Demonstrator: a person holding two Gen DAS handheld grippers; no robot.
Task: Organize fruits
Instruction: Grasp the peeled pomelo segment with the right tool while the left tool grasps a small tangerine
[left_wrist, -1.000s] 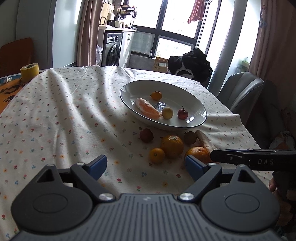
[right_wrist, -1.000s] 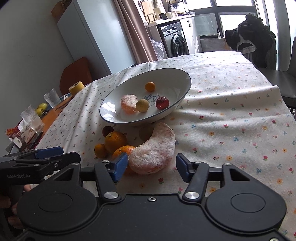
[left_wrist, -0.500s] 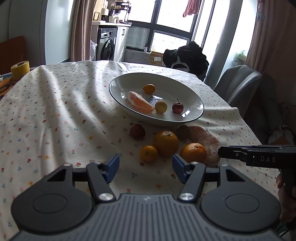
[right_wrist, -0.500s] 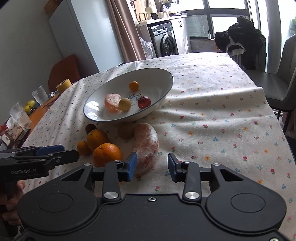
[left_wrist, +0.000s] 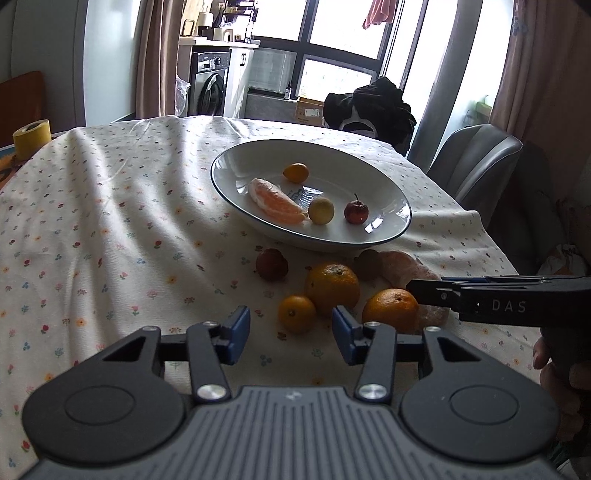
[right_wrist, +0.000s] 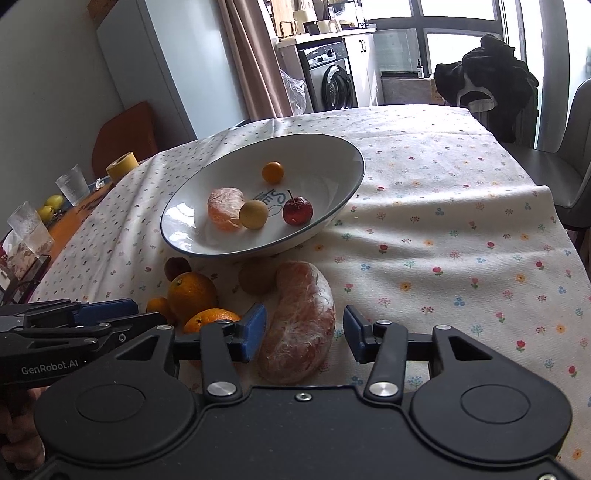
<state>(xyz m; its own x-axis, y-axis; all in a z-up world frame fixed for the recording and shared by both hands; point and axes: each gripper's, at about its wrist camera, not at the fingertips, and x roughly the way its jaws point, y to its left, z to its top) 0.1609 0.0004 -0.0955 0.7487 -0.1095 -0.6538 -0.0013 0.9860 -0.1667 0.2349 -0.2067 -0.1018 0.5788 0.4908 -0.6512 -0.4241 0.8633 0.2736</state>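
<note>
The peeled pomelo segment (right_wrist: 301, 321) lies on the tablecloth just in front of the bowl (right_wrist: 332, 214), between the parted, empty jaws of the right gripper (right_wrist: 304, 330) — soft, membrane-thin, probably easily crushed, so best taken gently across its thick middle. The left gripper (left_wrist: 290, 334) is also open, holding nothing.

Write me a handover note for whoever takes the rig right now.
Left claw: open, empty, aimed at the small orange.
Right claw: open, straddling the peeled pomelo wedge, not gripping.
In the bowl: pomelo segment, small orange, yellow fruit, red fruit.
Left on the cloth: two large oranges, small orange, two dark round fruits, the wedge.
</note>
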